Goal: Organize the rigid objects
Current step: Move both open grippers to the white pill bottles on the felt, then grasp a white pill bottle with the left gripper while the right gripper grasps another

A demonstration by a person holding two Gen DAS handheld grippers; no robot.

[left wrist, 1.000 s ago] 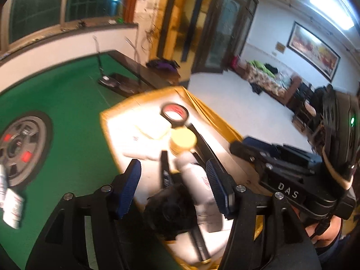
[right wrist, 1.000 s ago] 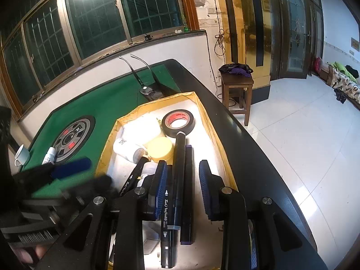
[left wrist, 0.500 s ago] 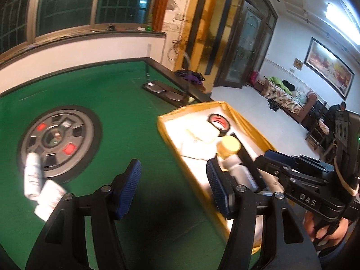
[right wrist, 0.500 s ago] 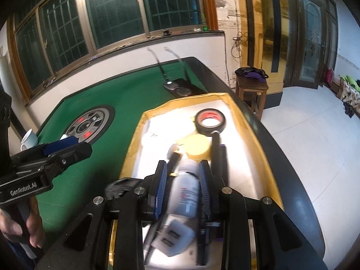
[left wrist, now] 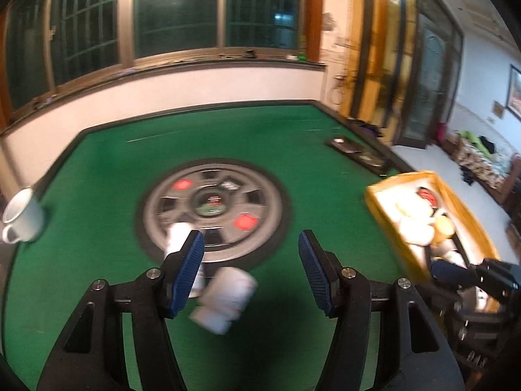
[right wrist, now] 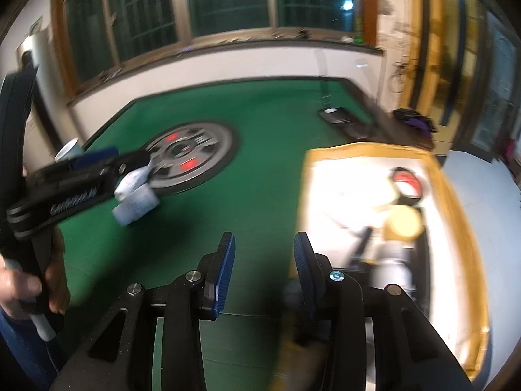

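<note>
left wrist: open left gripper (left wrist: 251,244) over bare green table (left wrist: 309,150)

The left gripper (left wrist: 250,260) tilts downward, its blue pads wide apart with nothing pressed between them. A hand (right wrist: 29,280) at nine o'clock in the right wrist view grips its handle. The right gripper (right wrist: 263,260) also tilts downward, jaws opening and empty.
</note>
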